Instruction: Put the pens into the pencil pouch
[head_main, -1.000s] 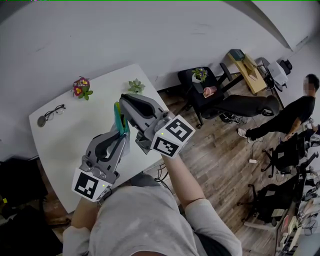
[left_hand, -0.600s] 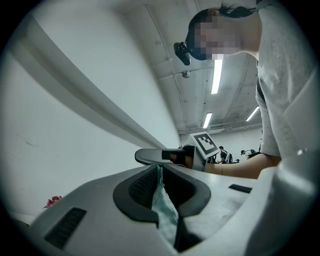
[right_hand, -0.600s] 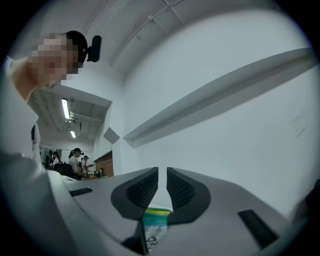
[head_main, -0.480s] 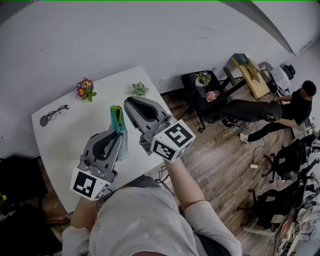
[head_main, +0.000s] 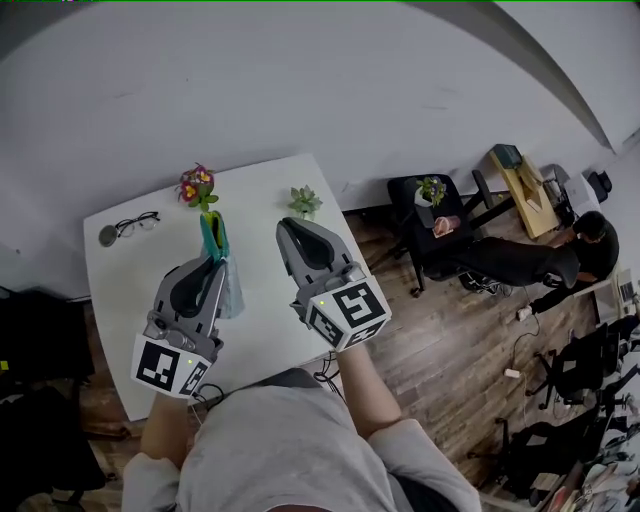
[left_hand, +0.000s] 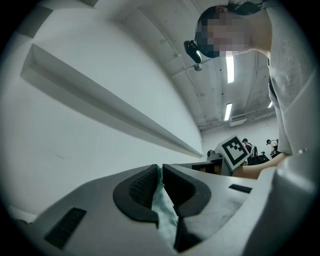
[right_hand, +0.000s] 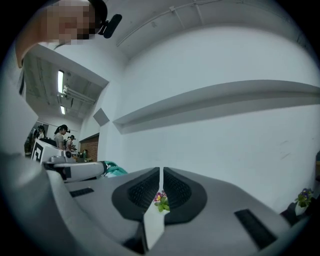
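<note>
One pouch (head_main: 213, 238) pinched in left claw (left_hand: 160, 174).

**Teal pouch pinched over the bench**

The pencil pouch (head_main: 213, 237) is a soft case, teal-green at one end and paler and part see-through at the other. Its fabric is pinched between the jaws of the left gripper (head_main: 205, 264). The teal end juts past the jaw tips, over the white bench (head_main: 120, 290). Whether its opening is zipped cannot be told.
</note>
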